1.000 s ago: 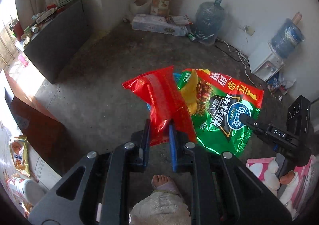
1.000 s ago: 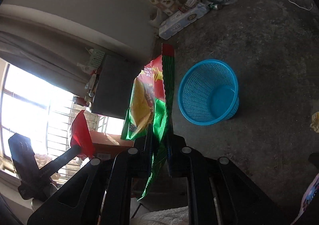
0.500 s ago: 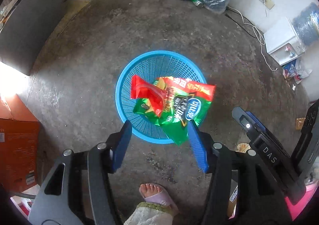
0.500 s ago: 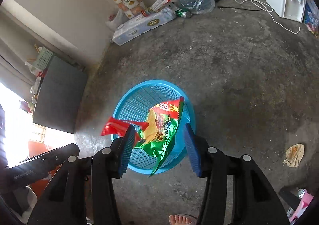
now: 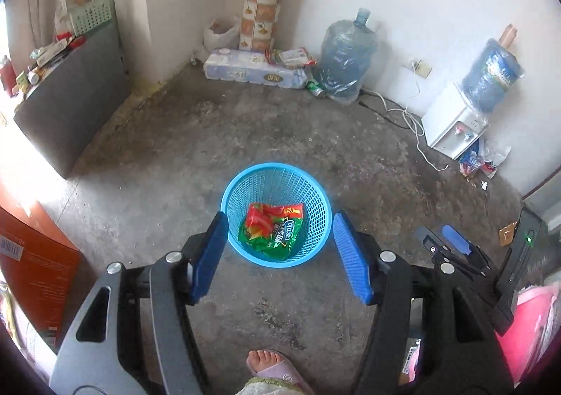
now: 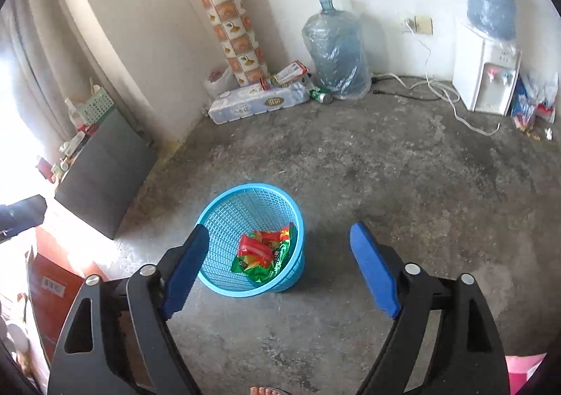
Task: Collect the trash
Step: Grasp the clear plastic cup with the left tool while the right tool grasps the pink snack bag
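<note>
Your left gripper [image 5: 280,256] has its blue fingers [image 5: 210,254] released and spread with nothing between them; they have just been opening, and the same goes for your right gripper [image 6: 280,272], whose fingers [image 6: 371,272] stand wider still and are also bare. Straight ahead of both, the blue basket [image 5: 231,205] stands upright on the concrete floor [image 5: 175,167], and the red wrapper [image 5: 257,219] and green snack bag [image 5: 277,237] lie crumpled together in its bottom, so this pair looks collected. More litter shows farther out: a brown scrap [image 5: 507,233] on the floor by the right edge of the left view, a can [image 5: 317,89] at the foot of the far wall beside the wrapped water jug [image 5: 345,65]. The basket is light and open-meshed, so a finger clipping its rim as you swing away could tip it and spill the bags. Mind the white cable [image 6: 452,104] trailing across the floor near the dispenser [image 6: 485,77]; snagging it would drag things.
</note>
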